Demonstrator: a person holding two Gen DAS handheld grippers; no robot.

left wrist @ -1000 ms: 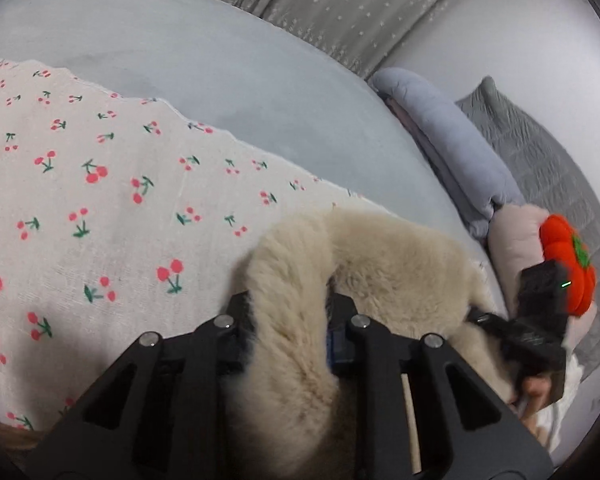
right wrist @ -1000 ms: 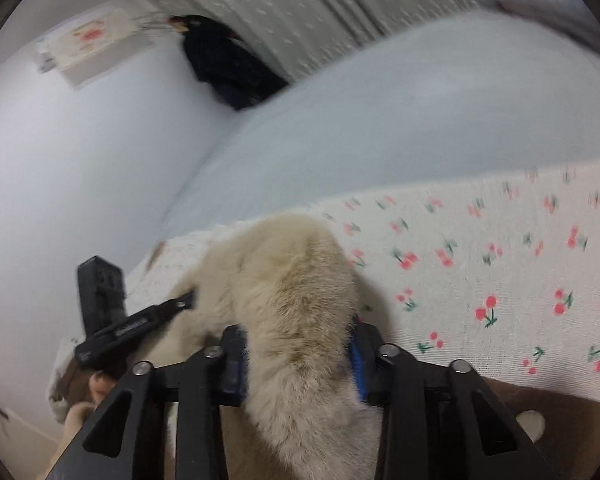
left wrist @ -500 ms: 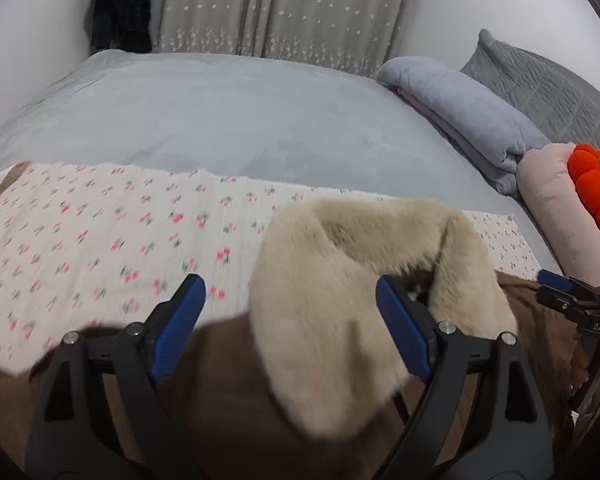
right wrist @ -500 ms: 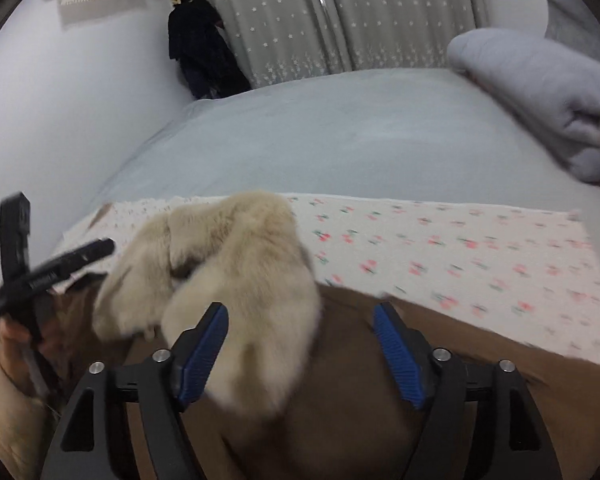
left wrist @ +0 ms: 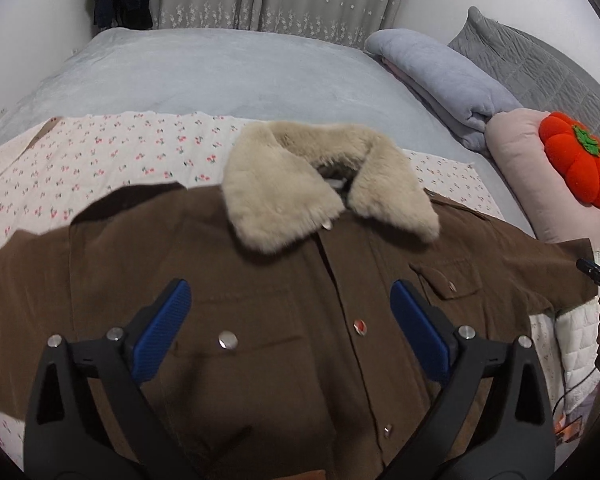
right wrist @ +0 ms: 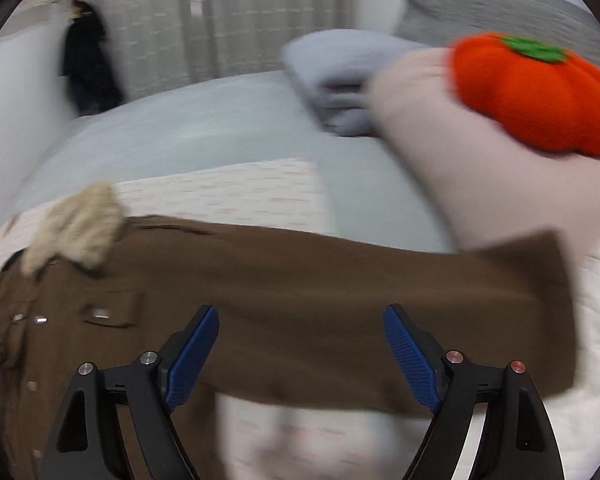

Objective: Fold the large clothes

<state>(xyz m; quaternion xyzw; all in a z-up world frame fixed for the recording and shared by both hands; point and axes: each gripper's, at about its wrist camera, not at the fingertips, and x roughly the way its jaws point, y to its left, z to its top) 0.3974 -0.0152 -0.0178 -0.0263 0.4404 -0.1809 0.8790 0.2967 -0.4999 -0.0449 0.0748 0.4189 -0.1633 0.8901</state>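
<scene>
The brown coat (left wrist: 284,304) lies face up on the cherry-print sheet (left wrist: 112,152), so as the left gripper (left wrist: 290,328) and right gripper (right wrist: 302,354) hover with empty jaws opening, each should take a sleeve (right wrist: 380,320) and fold inward evenly.

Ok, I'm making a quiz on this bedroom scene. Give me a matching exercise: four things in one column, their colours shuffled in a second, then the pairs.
Things:
1. jacket
2. collar
3. pumpkin cushion
4. gripper pads

Colours:
A. blue
B. orange with a green top
C. brown
D. cream

Pairs: 1-C, 2-D, 3-B, 4-A
</scene>
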